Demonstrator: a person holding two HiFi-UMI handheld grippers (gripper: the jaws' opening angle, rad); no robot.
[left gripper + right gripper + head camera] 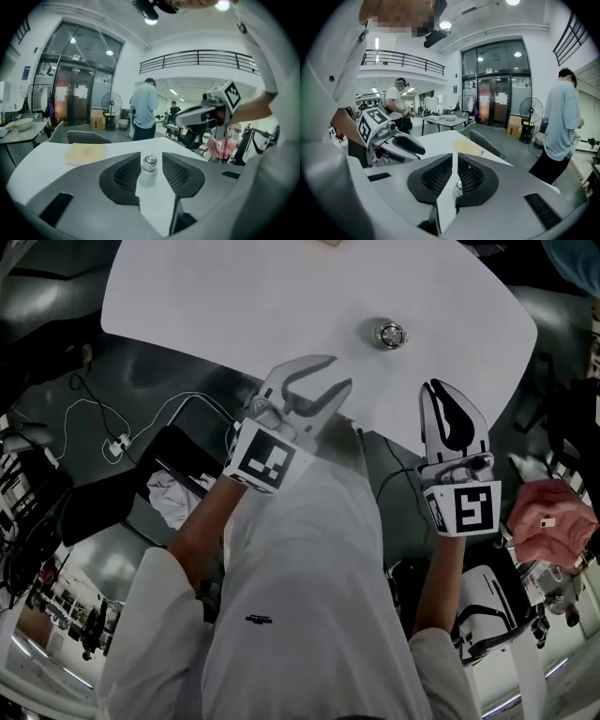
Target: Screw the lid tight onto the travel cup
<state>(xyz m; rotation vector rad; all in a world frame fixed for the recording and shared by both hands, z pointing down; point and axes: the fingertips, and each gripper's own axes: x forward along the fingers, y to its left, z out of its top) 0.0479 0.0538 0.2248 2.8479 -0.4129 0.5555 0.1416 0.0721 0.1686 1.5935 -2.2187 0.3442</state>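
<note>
The travel cup (pixel 389 334) is standing upright on the white tabletop (pixel 234 296), well ahead of both tools, with its lid (pixel 150 160) sitting on top. The left tool (pixel 339 371) is hovering with its jaws partly apart and empty, lined up on the cup. The right tool (pixel 439 395) is hanging with its jaws together on nothing. Doing this well probably means the left tool bracing the body low while the right opens to grip the lid squarely.

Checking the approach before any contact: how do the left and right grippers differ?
The left gripper has its jaws apart; the right gripper has its jaws together. In the head view the left gripper slants toward the travel cup; the right gripper points straighter ahead. Both are empty and short of the travel cup.
</note>
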